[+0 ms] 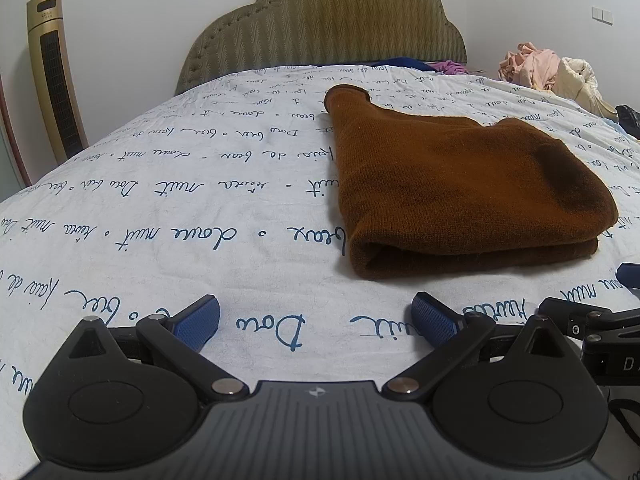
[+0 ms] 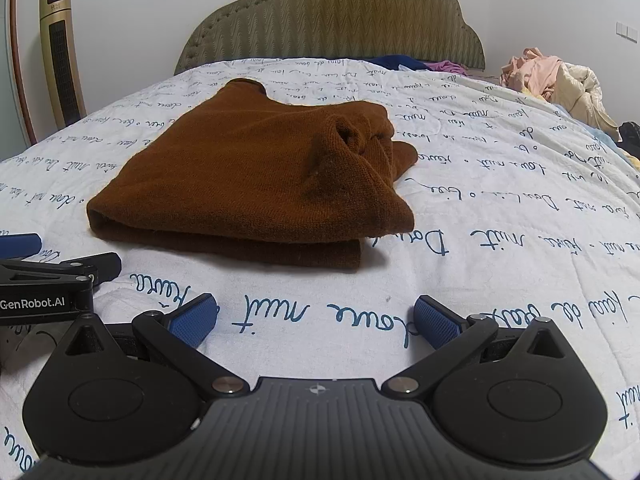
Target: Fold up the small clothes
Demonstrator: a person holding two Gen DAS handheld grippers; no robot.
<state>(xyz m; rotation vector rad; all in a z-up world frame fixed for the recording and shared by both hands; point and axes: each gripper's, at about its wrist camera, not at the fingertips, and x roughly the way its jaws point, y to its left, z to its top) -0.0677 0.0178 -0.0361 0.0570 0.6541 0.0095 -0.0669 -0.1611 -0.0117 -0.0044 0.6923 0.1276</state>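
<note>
Left wrist view: the brown jumper is shown folded on the bed, ahead and to the right of the left gripper, whose jaws are spread and empty. From the right gripper, jaws likewise spread and empty, it is seen ahead and slightly left, apparently nearer. Its long axis is judged to run toward the headboard. A heap of clothes is seen at the bed's far right corner.
</note>
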